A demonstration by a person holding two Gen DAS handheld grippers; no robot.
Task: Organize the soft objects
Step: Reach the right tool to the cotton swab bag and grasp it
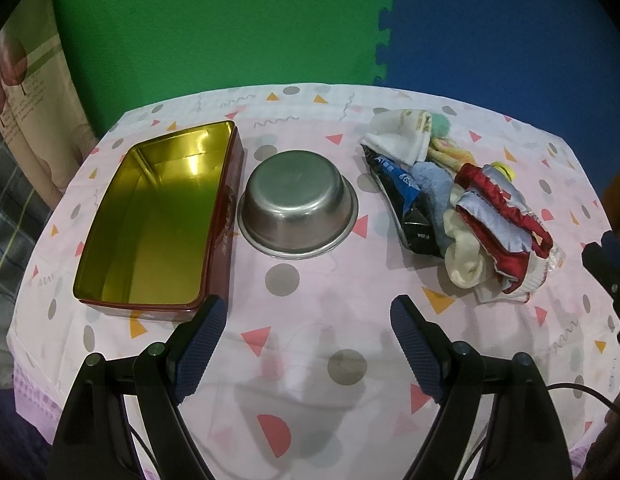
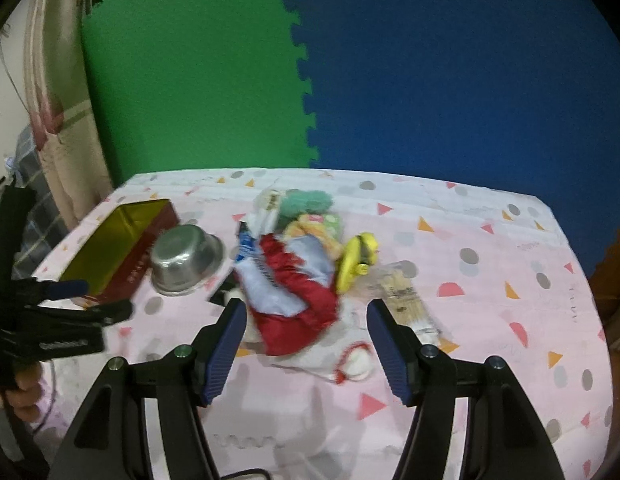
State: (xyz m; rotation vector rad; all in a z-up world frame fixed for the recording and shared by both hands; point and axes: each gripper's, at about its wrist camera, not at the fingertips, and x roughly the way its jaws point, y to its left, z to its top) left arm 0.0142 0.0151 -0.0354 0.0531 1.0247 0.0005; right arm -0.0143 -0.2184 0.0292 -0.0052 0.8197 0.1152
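Red-and-silver toy (image 2: pixel 294 300) sits between your right gripper (image 2: pixel 306 344) pads, jaws spread | left gripper (image 1: pixel 306 344) spread over bare cloth (image 1: pixel 310 400); tin (image 1: pixel 158 216) empty

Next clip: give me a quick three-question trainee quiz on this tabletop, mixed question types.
1. True or false: the steel bowl stands upright with its opening facing up.
2. Multiple choice: the open tin box lies where, relative to the bowl, in the left wrist view? A) on its left B) on its right C) under it
3. Fill in: the right gripper has its jaws ____ above the red and pale blue soft toy in the pile of soft things.

Key: 1. False, it lies upside down, base up. 2. A. 3. open, nothing is gripped yet.
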